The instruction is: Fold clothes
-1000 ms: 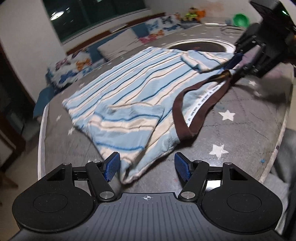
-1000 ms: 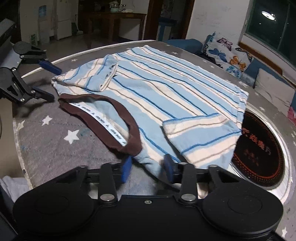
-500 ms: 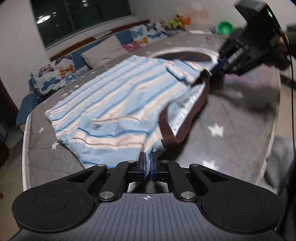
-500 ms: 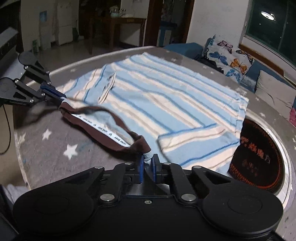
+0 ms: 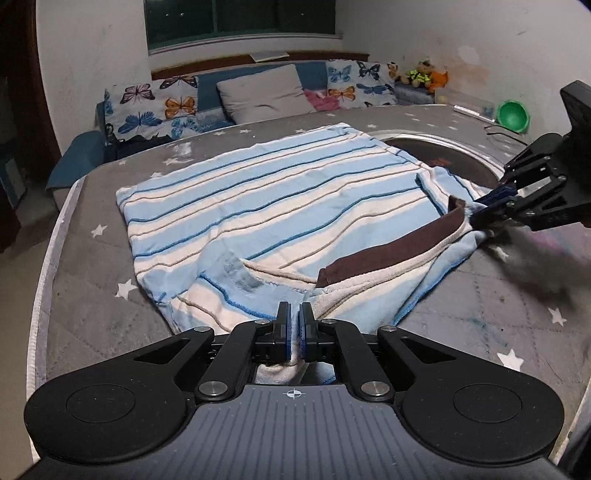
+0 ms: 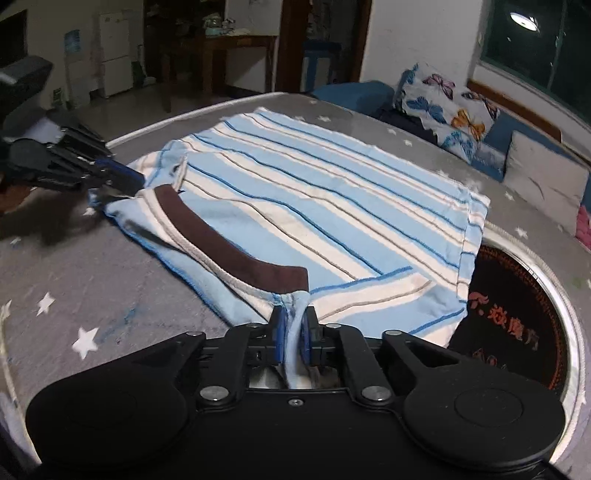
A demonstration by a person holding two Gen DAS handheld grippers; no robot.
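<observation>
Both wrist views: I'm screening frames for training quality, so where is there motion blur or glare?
Left wrist view: the right gripper and its shadow smear at the right edge; the striped shirt stays sharp. Right wrist view: the left gripper blurs; a lamp reflection glares in the window.

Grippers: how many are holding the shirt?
2. The left gripper pinches one shoulder of the shirt; the right gripper pinches the other, collar between.

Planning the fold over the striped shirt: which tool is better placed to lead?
Neither clearly: left tool and right tool each pinch a shoulder of the striped shirt beside the brown collar, so probably both together.
</observation>
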